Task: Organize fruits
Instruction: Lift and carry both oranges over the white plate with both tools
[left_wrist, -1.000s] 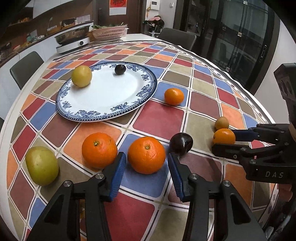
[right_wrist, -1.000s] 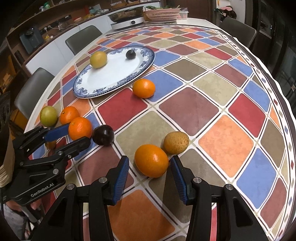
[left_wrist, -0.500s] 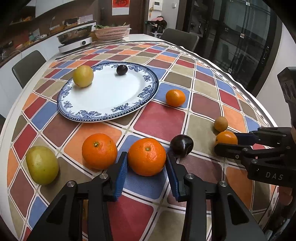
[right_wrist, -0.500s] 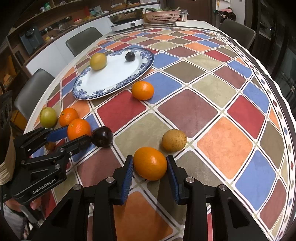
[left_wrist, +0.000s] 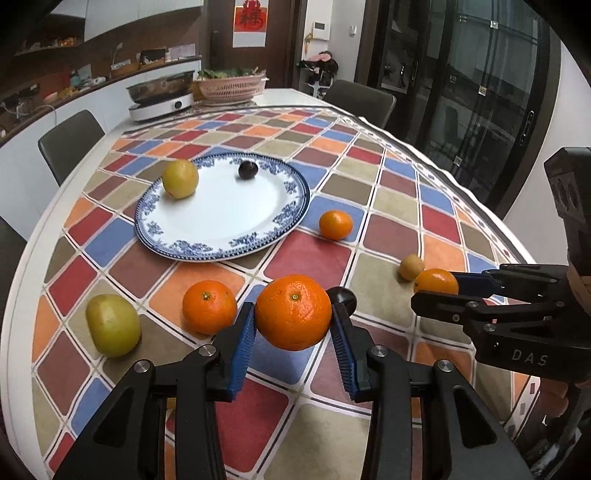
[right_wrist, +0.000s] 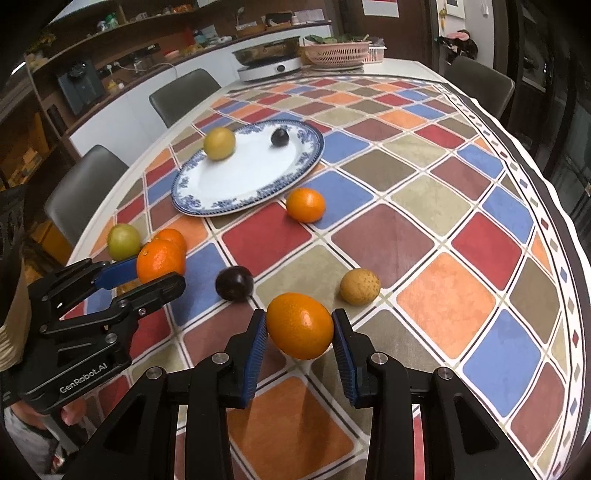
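Observation:
My left gripper (left_wrist: 293, 319) is shut on a large orange (left_wrist: 293, 312) and holds it just above the chequered tablecloth. Its blue pads press the fruit on both sides. My right gripper (right_wrist: 300, 328) is shut on a smaller orange (right_wrist: 300, 325), low over the cloth. A blue-and-white plate (left_wrist: 258, 242) lies farther back with a yellow fruit (left_wrist: 180, 178) and a dark plum (left_wrist: 248, 170) on it. Loose on the cloth are another orange (left_wrist: 209, 307), a green-yellow fruit (left_wrist: 113, 325), a small orange (left_wrist: 335, 225), a dark plum (right_wrist: 234, 283) and a brownish fruit (right_wrist: 359, 286).
An electric hot pot (left_wrist: 161, 96) and a pink basket (left_wrist: 232, 87) stand at the table's far end. Grey chairs (left_wrist: 70, 144) line the left side and far end. The table's curved edge (right_wrist: 554, 206) runs along the right, with glass doors beyond.
Both grippers closed from open onto their oranges. The left gripper then rose with its orange, lifting it off the cloth. The right gripper barely moved.

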